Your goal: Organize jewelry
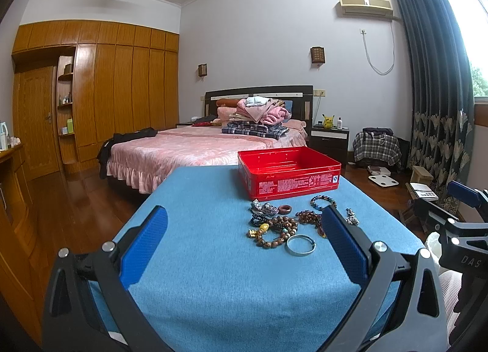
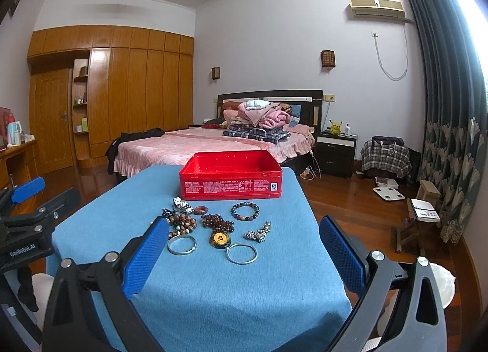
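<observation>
An open red tin box [image 1: 288, 173] [image 2: 231, 175] stands at the far end of a blue-covered table [image 1: 213, 260] [image 2: 244, 284]. In front of it lies a pile of jewelry: bead bracelets [image 1: 276, 230] [image 2: 245, 211], a silver bangle [image 1: 300, 245] [image 2: 181, 244], a second silver bangle [image 2: 242, 253], an orange pendant [image 2: 220, 239] and silver chain pieces [image 2: 258, 234]. My left gripper [image 1: 244, 239] is open and empty, above the table short of the pile. My right gripper [image 2: 244, 245] is open and empty, with the pile between its fingers further ahead.
A bed [image 1: 201, 144] with pink cover and folded clothes stands behind the table. Wooden wardrobes [image 1: 122, 92] line the left wall. A nightstand [image 2: 335, 150], a scale [image 2: 389, 193] and a small stool [image 2: 414, 223] are on the floor to the right.
</observation>
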A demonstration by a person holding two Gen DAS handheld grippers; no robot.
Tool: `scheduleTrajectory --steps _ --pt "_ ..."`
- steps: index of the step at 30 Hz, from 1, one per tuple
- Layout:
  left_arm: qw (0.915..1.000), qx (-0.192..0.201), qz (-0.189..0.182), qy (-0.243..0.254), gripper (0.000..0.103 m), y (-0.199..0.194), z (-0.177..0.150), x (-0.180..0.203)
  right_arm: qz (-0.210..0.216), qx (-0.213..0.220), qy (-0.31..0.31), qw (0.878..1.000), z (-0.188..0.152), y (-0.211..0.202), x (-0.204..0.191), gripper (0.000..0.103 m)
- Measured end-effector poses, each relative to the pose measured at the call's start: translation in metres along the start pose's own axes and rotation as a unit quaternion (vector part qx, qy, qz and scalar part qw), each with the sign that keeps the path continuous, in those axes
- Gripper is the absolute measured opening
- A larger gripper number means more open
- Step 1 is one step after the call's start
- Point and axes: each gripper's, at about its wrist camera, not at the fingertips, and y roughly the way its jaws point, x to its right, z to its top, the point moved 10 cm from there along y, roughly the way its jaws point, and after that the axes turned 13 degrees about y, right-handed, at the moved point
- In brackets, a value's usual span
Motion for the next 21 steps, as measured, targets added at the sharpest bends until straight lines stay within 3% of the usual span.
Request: scheduleTrajectory --steps 7,12,17,21 --pt "1.0000 -0.007 0.000 -0.003 0.098 0.006 -0.008 -0.001 0.002 -0.004 0.000 1.000 -0.008 0.008 0.000 0.097" --pt "0.9991 -0.027 -0.023 -0.021 0.098 0.020 -0.020 0.004 0.005 -0.007 -0.002 1.000 -0.015 0.018 -0.001 0.097" --pt "0.9972 -0.052 -0.036 -0.039 0.098 0.042 -0.036 0.011 0.007 -0.007 -0.012 1.000 -0.025 0.039 -0.003 0.097" --pt "0.9966 -0.072 -0.028 -0.029 0.098 0.067 -0.050 0.019 0.000 -0.031 -0.012 0.999 -0.039 0.068 0.005 0.097"
